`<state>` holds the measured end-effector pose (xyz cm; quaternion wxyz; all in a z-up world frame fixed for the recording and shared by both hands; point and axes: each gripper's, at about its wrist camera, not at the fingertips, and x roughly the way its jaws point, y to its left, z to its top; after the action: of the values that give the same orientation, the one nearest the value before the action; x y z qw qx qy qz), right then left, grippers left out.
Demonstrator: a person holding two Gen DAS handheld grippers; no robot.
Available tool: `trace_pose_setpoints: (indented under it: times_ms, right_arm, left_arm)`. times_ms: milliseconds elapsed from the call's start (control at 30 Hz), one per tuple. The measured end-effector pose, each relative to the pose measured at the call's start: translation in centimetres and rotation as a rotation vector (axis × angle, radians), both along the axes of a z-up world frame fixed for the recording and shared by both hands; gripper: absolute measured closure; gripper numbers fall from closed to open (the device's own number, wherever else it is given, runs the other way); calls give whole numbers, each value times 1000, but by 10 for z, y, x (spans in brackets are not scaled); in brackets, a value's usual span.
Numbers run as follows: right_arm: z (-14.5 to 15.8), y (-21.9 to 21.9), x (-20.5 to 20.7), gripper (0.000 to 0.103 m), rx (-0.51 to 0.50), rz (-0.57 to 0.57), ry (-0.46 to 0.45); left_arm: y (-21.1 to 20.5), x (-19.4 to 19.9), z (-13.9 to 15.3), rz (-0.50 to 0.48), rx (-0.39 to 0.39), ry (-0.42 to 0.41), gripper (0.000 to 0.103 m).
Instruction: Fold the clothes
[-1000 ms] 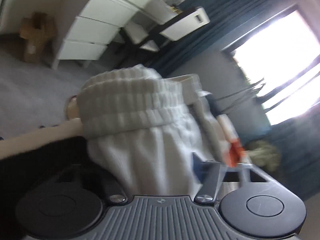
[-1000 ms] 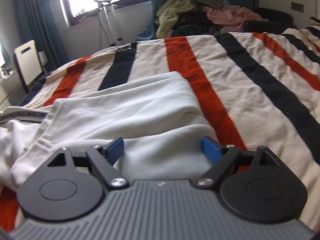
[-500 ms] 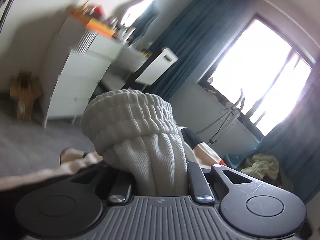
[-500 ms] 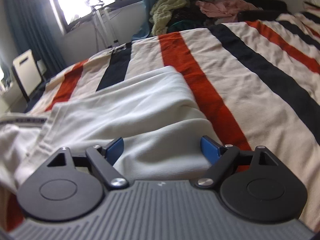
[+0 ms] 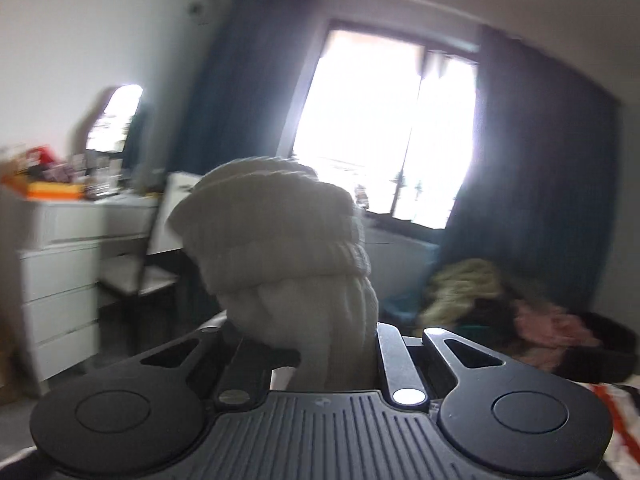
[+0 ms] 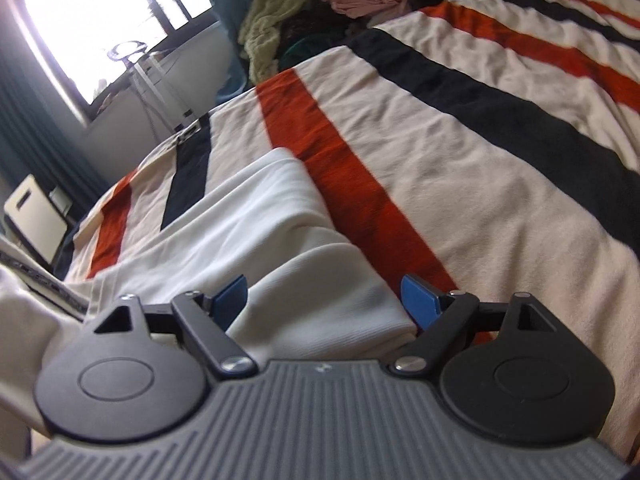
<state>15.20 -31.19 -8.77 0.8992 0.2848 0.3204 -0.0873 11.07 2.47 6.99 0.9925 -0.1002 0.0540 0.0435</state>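
My left gripper [image 5: 320,344] is shut on the ribbed waistband of a white garment [image 5: 280,248], which bunches up above the jaws and hides the fingertips. It is lifted and points toward the window. In the right wrist view the white garment [image 6: 256,232] lies spread on the striped bed cover [image 6: 460,160]. My right gripper [image 6: 326,300] is open, its blue pads [image 6: 418,300] on either side of a fold of the cloth at the garment's right edge, low over the bed.
A white dresser [image 5: 72,264] and a chair [image 5: 160,240] stand at the left of the room. A heap of clothes [image 6: 320,12] lies beyond the far edge of the bed. A bright window [image 5: 384,120] with dark curtains is ahead.
My left gripper has swung up and to the right with the waistband, from facing the dresser to facing the window. My right gripper has tilted and stays open over the garment's fold.
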Motion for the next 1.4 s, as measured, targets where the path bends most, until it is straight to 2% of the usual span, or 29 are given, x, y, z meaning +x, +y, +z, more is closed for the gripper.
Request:
trace_pose_setpoints:
  times_ms: [100, 200, 267, 333, 467, 533, 567, 600, 633, 733, 767, 800, 867, 933, 1000, 1067, 1200, 1333, 1400]
  right_arm:
    - [-3, -10, -3, 18, 50, -44, -1]
    - [-4, -20, -7, 18, 69, -98, -8]
    - [-4, -28, -12, 18, 87, -138, -16]
    - [-4, -37, -16, 18, 108, -176, -22]
    - [-8, -48, -20, 18, 165, -197, -37]
    - [-9, -49, -21, 17, 190, -192, -49]
    - [-8, -49, -22, 17, 200, -184, -61]
    - [-7, -48, -22, 17, 210, -177, -80]
    - [-6, -48, -23, 17, 220, -171, -101]
    - [1, -47, -26, 17, 253, -137, -170]
    - [3, -46, -28, 17, 269, -119, -189]
    - [6, -46, -29, 17, 285, -101, -208]
    - [11, -45, -31, 16, 329, -64, -229]
    - [15, -44, -31, 16, 379, -26, -242]
    - [20, -41, -33, 16, 415, 10, -243]
    - [19, -37, -35, 16, 445, 48, -221]
    - [13, -28, -35, 16, 511, 122, -160]
    - [-3, -16, -34, 15, 604, 160, -112]
    - [-5, -9, -30, 16, 620, 186, -124]
  left_arm:
    - [-57, 5, 6, -80, 14, -33, 89]
    - [-115, 6, -5, -150, 17, -56, 89]
    - [-160, 0, -30, -208, 91, -55, 88]
    - [-202, -7, -68, -278, 155, -8, 87]
    - [-260, -13, -154, -366, 310, 234, 86]
    - [-273, -26, -180, -377, 391, 209, 85]
    - [-272, -31, -184, -376, 424, 186, 81]
    - [-270, -32, -183, -379, 425, 184, 80]
    - [-267, -29, -180, -390, 399, 203, 79]
    - [-254, -12, -168, -429, 344, 288, 66]
    - [-245, -6, -165, -442, 336, 317, 58]
    - [-234, -5, -162, -459, 331, 341, 44]
    - [-214, -6, -157, -493, 320, 384, 29]
    - [-197, -10, -152, -534, 318, 401, 22]
    - [-179, -19, -140, -586, 292, 382, 9]
    - [-153, -17, -128, -606, 252, 357, 6]
    - [-104, -20, -100, -531, 134, 296, 5]
    - [-78, -16, -89, -428, 119, 245, 5]
    - [-71, -22, -86, -386, 121, 224, 4]
